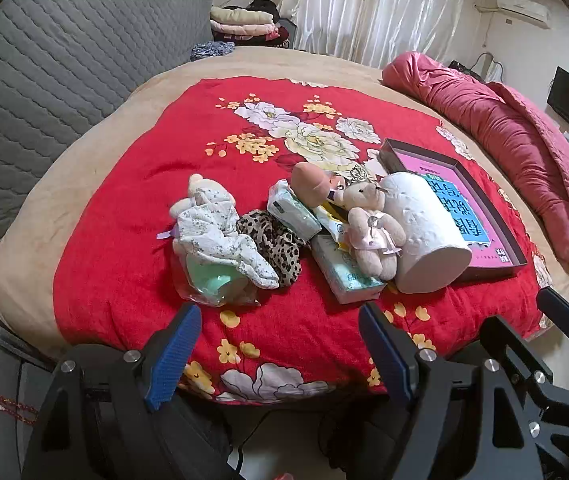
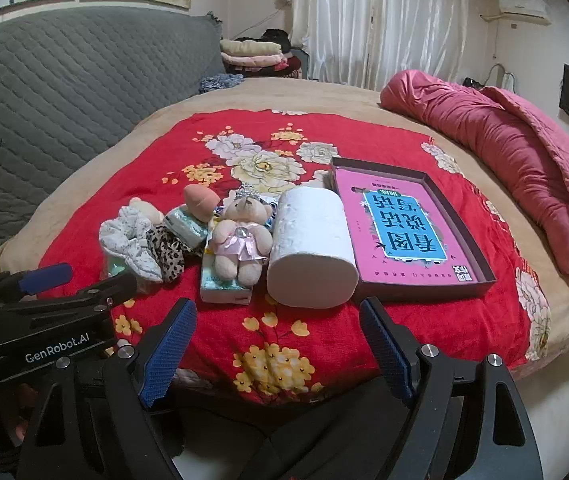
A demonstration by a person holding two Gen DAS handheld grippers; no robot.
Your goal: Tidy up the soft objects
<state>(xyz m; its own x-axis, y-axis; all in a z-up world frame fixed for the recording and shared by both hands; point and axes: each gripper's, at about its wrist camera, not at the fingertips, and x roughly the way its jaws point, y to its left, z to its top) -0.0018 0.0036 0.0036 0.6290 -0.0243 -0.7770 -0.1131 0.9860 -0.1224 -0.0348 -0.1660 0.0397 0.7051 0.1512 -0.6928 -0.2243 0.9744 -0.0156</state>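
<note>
I'm looking down and forward across a bed (image 2: 364,92) with a grey quilted headboard (image 2: 64,80) to my left, white curtains (image 2: 376,24) at the far wall and a rolled pink quilt (image 2: 524,152) along the right. A red flowered blanket (image 2: 284,340) covers the near part, and everything I have to sort sits on it, ahead of both tools.

The open box (image 2: 480,276) with its pink book lies ahead-right, long axis running away from me; I judge it the likely bin, and nearer my right gripper (image 2: 280,344).

Just left of the box lies the paper roll (image 2: 308,256), flat end toward me. The bear (image 2: 240,240) rests on a tissue pack (image 2: 224,292); further left are the leopard scrunchie (image 1: 276,240) and white cloth (image 1: 220,236), nearer my left gripper (image 1: 278,344).

Both grippers hover short of the pile, jaws spread wide, holding nothing.
</note>
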